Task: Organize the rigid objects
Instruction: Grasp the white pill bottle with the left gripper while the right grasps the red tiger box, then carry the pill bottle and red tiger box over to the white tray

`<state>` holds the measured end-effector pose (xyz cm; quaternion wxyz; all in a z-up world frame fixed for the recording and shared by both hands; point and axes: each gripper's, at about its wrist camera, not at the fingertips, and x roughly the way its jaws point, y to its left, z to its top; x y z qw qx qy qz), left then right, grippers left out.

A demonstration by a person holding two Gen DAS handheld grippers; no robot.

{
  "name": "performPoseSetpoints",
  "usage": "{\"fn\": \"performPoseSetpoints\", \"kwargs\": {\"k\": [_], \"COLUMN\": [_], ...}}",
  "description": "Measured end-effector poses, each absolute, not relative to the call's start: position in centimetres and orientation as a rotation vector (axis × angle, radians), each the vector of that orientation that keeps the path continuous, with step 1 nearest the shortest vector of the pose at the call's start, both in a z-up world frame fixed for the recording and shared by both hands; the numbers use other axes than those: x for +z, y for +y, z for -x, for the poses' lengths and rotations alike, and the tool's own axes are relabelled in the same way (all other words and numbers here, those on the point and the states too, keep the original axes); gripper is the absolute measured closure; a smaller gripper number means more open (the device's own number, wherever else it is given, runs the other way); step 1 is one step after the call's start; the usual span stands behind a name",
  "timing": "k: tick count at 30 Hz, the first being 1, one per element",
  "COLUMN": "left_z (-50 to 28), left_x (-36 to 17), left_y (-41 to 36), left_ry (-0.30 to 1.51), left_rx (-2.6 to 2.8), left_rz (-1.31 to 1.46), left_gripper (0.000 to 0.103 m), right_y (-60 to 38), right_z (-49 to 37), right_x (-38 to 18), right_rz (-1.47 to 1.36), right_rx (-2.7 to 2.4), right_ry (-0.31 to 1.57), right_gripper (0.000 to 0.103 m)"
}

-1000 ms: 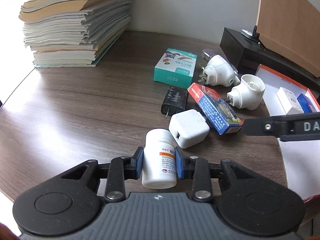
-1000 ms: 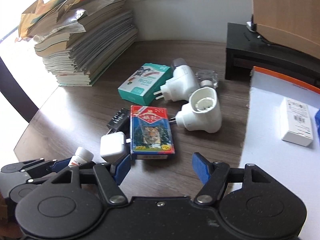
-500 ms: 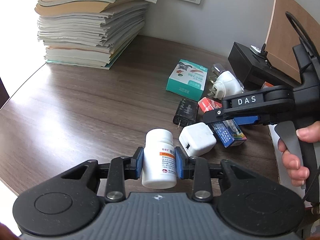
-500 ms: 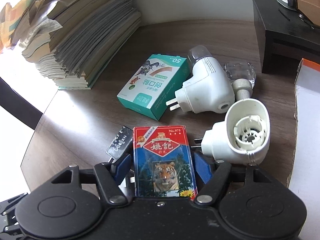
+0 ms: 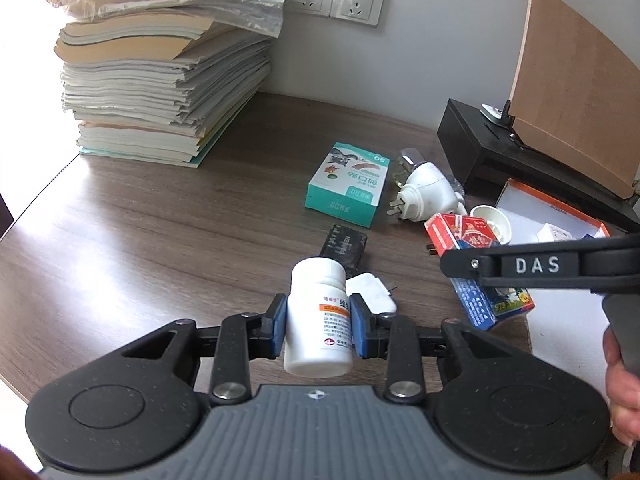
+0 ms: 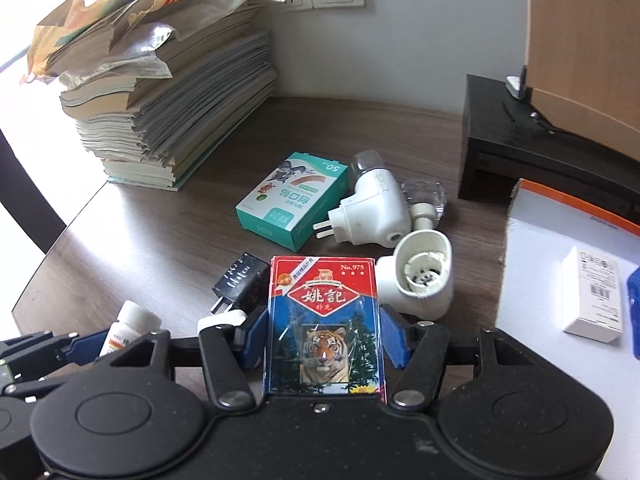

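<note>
A white pill bottle (image 5: 316, 292) with an orange-striped label stands upright between the blue pads of my left gripper (image 5: 319, 318), which is shut on it. A red and blue playing-card box (image 6: 324, 304) with a tiger picture sits between the pads of my right gripper (image 6: 324, 336). Its jaws are closing, and the pads press the box's long sides. In the left wrist view the card box (image 5: 460, 232) hangs tilted above the table under the right gripper's black finger (image 5: 536, 266).
On the wooden table lie a teal box (image 6: 292, 200), two white plug-in units (image 6: 372, 208) (image 6: 420, 280), a black charger (image 6: 240, 280) and a white charger (image 5: 370, 292). A white orange-rimmed tray (image 6: 540, 260) lies at the right, a black stand (image 6: 520, 152) behind, a book stack (image 6: 160, 100) at the left.
My right gripper came down over the card box, its jaws narrowed onto the box's sides, and it rose with the box. The left gripper kept hold of the bottle.
</note>
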<state>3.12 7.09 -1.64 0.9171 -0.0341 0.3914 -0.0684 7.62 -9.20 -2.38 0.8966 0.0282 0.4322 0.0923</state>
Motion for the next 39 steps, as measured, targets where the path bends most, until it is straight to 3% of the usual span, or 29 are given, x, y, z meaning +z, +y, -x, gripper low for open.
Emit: {"fn": "performPoseSetpoints", "kwargs": {"k": [21,39], "left_z": [-1.1,-0.6], "left_x": [1.4,1.5], "left_y": [-9.5,-14.8], "left_ry": [0.759,0.766], "left_rx": [-0.562,-0.582], "left_rz": [-0.048,-0.072], "left_gripper": [0.070,0.070], "right_y": [-24.3,-28.5], "right_z": [6.3,7.4], "right_x": [2.5,2.1], "right_rz": [-0.159,-0.188], "right_rx": [-0.337,-0.329], "right_ry": [0.768,0.768], "right_gripper": [0.032,0.032]}}
